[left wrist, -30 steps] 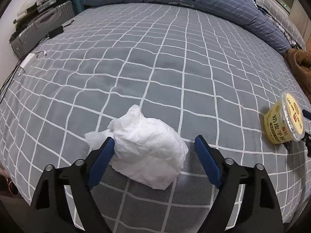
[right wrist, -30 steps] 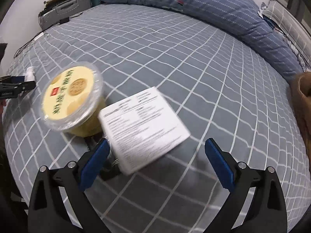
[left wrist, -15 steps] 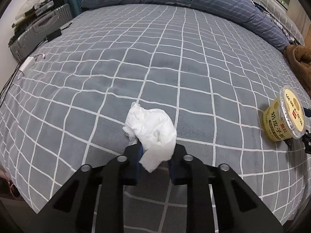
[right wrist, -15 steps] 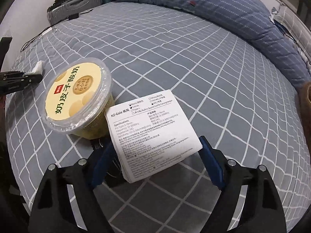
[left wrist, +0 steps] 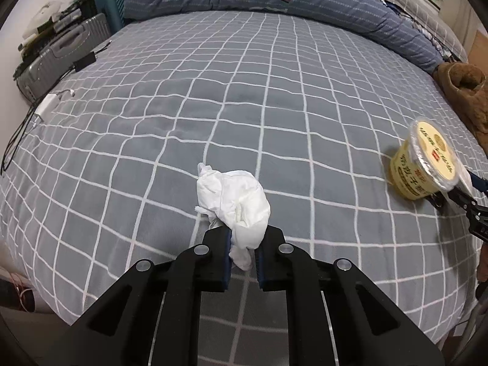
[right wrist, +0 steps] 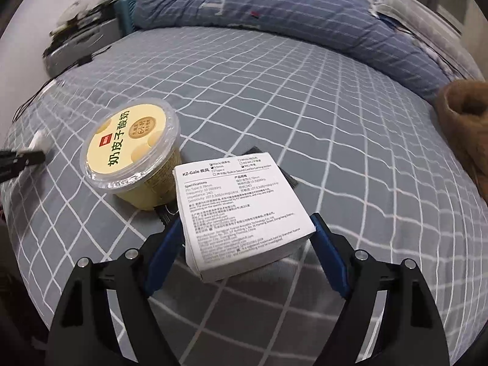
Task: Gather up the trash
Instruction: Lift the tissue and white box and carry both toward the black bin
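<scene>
changed: left claw (left wrist: pixel 241 253) stood wide around the tissue (left wrist: pixel 236 201) a second ago, now pinched in on it; right claw (right wrist: pixel 247 238) has come in from wide to flank the box (right wrist: pixel 241 210)
left claw: jaws closing, pads pressed on the tissue's lower part; wad bunched up and sticking out ahead of the tips, looks just off the bed (left wrist: pixel 274 97), can't be sure
right claw: jaws closing on the box, which sits between them; both pads at the box's side edges, looks gripped; box tilted, near end raised
tissue place: near middle of the bed, in the left claw
box place: near right of the bed, just right of the cup (right wrist: pixel 131 149), touching or almost
cup: yellow lidded tub, upright, slightly tilted, on the bed, not held
done: tissue grabbed; box about caught
left: lift both, carry to a bin; no bin in either view; cup not yet collected
other stuff: blue quilt (left wrist: pixel 274 0) far side, suitcase (left wrist: pixel 61 52) far left, brown plush thing (left wrist: pixel 463 91) far right; probably not trash
progress guess: early-mid, two of three pieces in hand, nothing binned
</scene>
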